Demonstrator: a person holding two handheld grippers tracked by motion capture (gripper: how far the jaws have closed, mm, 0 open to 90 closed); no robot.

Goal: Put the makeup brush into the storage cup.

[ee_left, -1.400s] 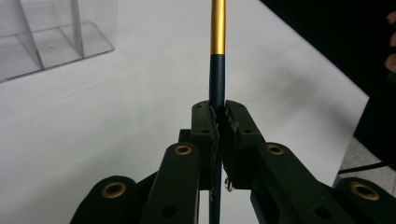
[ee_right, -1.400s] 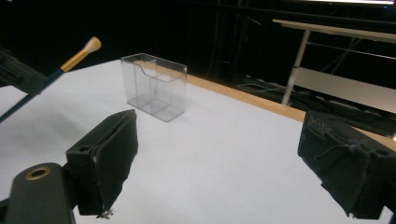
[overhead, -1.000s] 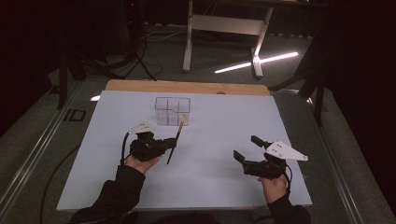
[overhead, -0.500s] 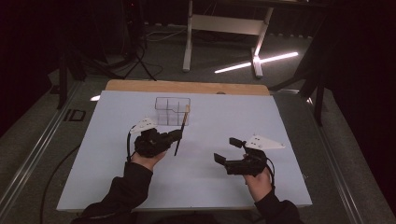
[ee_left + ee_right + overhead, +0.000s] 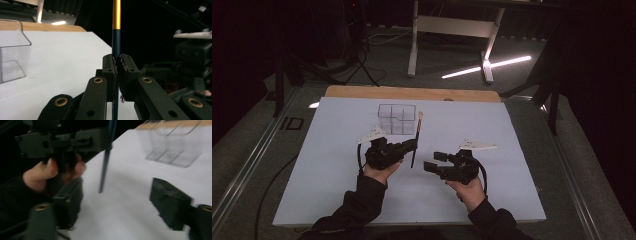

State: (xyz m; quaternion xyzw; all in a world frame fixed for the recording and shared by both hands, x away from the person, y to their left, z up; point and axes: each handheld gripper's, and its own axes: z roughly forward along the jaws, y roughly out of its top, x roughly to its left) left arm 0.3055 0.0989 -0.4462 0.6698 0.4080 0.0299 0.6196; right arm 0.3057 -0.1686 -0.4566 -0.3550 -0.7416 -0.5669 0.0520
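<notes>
A thin dark-blue stick (image 5: 416,139) with a gold band (image 5: 116,15) and a pale top end stands nearly upright above the white table sheet (image 5: 512,130). My left gripper (image 5: 413,145) is shut on its lower part; in the left gripper view the toothed pads (image 5: 109,67) pinch the shaft. My right gripper (image 5: 432,161) is just right of it, pointing left, open. Its jaws have just been closing, with nothing pressed between them. In the right gripper view the stick's lower end (image 5: 104,170) hangs ahead of the right gripper (image 5: 117,205), apart from both pads.
A clear plastic box (image 5: 397,119) with compartments stands on the sheet behind the left gripper, also seen as the clear box (image 5: 12,57) (image 5: 172,147). A wooden board edge (image 5: 412,93) runs along the far side. Metal stand legs (image 5: 414,45) rise beyond the table.
The right gripper has moved left across the sheet toward the left gripper, and its jaws stand narrower. The left gripper has drifted slightly right, still holding the stick upright.
</notes>
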